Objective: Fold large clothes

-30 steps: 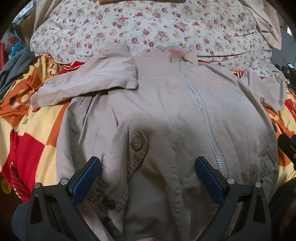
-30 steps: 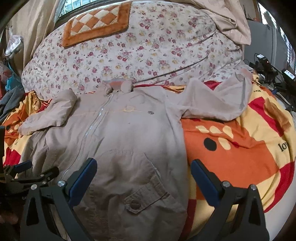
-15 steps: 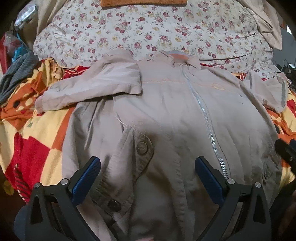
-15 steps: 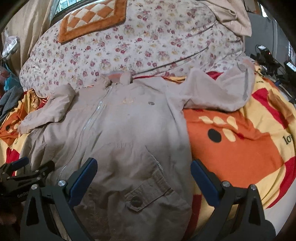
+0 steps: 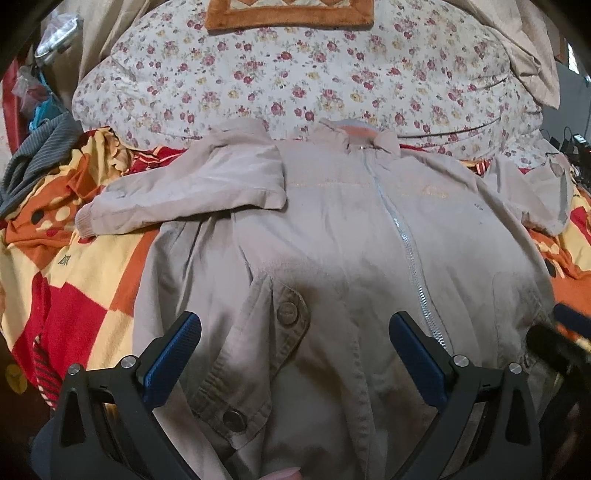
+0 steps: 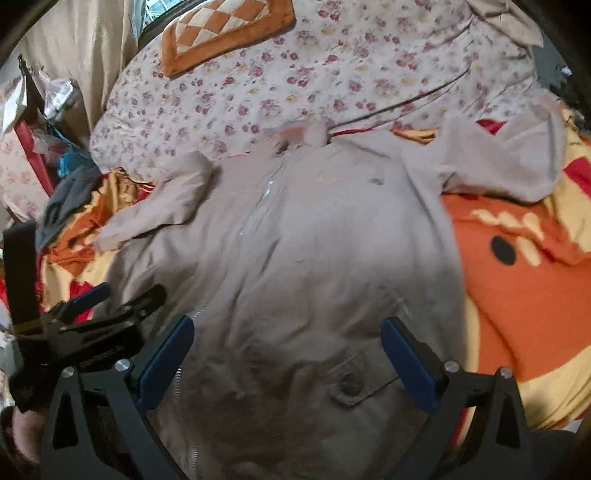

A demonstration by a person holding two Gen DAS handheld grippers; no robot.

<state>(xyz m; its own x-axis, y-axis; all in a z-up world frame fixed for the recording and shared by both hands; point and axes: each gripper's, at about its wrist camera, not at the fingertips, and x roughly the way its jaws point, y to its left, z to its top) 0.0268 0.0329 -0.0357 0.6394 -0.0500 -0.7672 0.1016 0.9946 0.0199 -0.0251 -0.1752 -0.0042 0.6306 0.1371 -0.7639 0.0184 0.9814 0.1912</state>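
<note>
Both hand-held grippers (image 5: pixel 293 341) (image 6: pixel 286 347) hover gaping above jacket (image 5: pixel 351 236).

jacket (image 5: pixel 332 240) hem cut off below, right-wrist view motion-blurred

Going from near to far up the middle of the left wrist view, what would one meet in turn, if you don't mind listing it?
Left gripper, open above the cloth → buttoned pocket flap → jacket chest → collar → floral quilt → orange-bordered cushion.
</note>
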